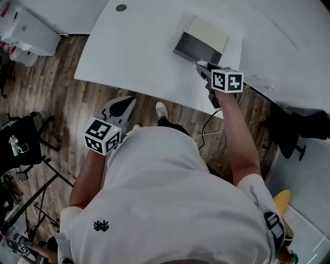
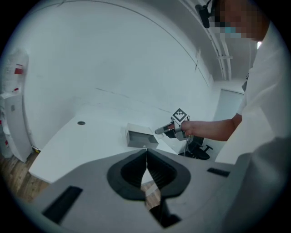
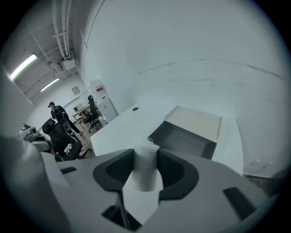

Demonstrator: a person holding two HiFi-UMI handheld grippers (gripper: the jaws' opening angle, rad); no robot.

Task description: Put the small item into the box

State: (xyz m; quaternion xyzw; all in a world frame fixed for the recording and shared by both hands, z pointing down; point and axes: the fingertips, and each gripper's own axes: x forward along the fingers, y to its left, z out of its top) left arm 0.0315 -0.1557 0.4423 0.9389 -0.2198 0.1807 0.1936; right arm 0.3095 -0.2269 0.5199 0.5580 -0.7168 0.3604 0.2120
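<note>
We hold the right gripper out over the white table, arm stretched forward, with its tips at the near corner of the open box. In the right gripper view its jaws are part-way apart and clamped on a small white cylinder, which stands upright between the pads. The cylinder sits just short of the box and is not inside it. We cannot tell whether it touches the tabletop.

The box rests on the table toward its right side. Its dark grey inside faces us and a pale beige panel lies on the far side. A small round grommet sits in the table well away, near the far edge.

The left gripper hangs low by our left hip, over the wood floor and short of the table's near edge. In its own view the jaws are pressed together at the tips with nothing between them. Beyond them that view shows the box and the right gripper beside it.
</note>
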